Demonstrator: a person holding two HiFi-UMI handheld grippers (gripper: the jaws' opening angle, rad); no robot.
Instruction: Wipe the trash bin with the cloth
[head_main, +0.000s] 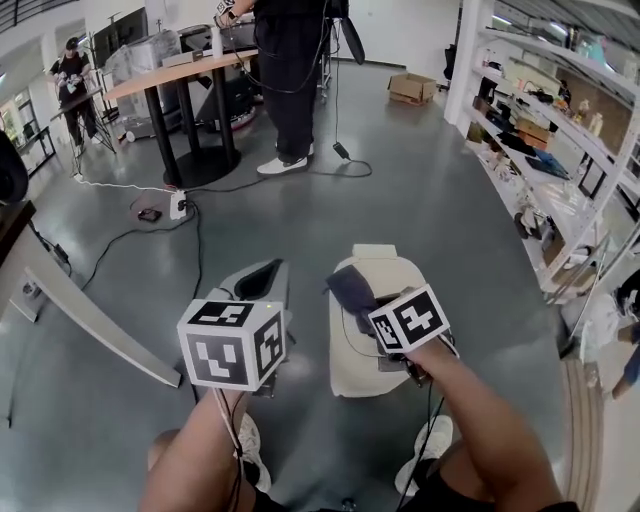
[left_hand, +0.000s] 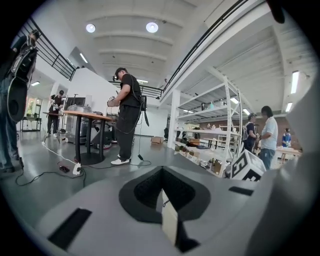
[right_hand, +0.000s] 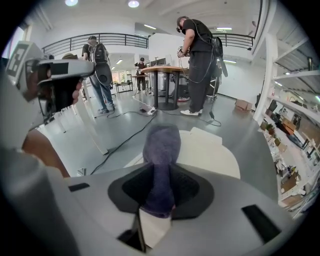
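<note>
Left tongs (left_hand: 161, 195) are pressed together with nothing between them, held over the grey floor (head_main: 120, 330) just beside the bin. Right tongs (right_hand: 159, 197) are clamped on a purple-grey cloth (right_hand: 161, 145), whose free end lies over the top of the cream trash bin (head_main: 375, 370) standing on the floor. Whether cloth and lid touch is unclear.

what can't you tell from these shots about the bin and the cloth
Head view: cloth and right gripper cover part of the trash bin; whether the cloth touches it is unclear.
Right gripper view: the gripper's own body hides the bin's near edge.
Left gripper view: the bin is out of frame.
</note>
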